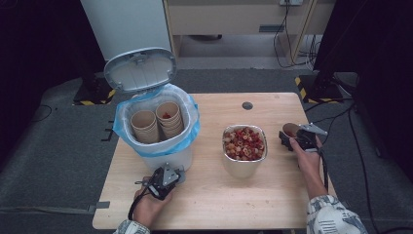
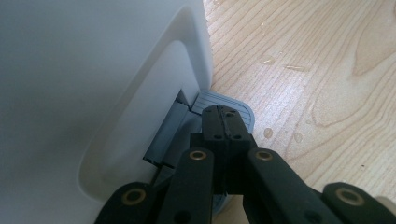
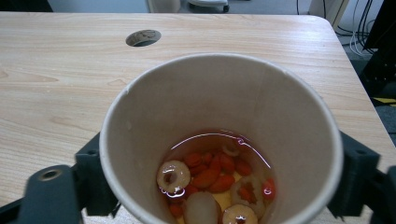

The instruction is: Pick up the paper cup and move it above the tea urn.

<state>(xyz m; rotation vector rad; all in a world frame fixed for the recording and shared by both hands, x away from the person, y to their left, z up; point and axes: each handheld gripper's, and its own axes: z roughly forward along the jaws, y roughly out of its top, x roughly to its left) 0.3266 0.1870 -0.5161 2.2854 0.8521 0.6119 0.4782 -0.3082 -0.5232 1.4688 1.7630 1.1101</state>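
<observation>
High view
Writing: no readable brand or label anywhere.
Bin: a white pedal bin with a blue liner stands on the left part of the surface, its lid tipped up and back.
Bin contents: two stacks of paper cups side by side; the right stack has something red in its top cup.
Bowl: a metal bowl near the middle holds red and pale ring-shaped pieces.
Left tongs: the left tongs sit at the foot of the bin, held from below by a hand.
Right tongs: the right tongs are near the right edge, right of the bowl, around a paper cup.
Room: grey carpet, dark stands with yellow-black striped bases, cables on the floor, a pale cabinet behind.

Left gripper view
Tongs: the jaws are pressed together, nothing between them, tips resting on the grey ribbed pedal.
Bin: the white wall rises on the left, with the pedal slot in its recess.
Surface: light wood grain with a few water drops.

Right gripper view
Tongs: the jaws clasp the cup on both sides.
Cup contents: reddish liquid with orange-red pieces and pale rings.
Surface: light wood, with a round cable hole beyond the cup.
</observation>
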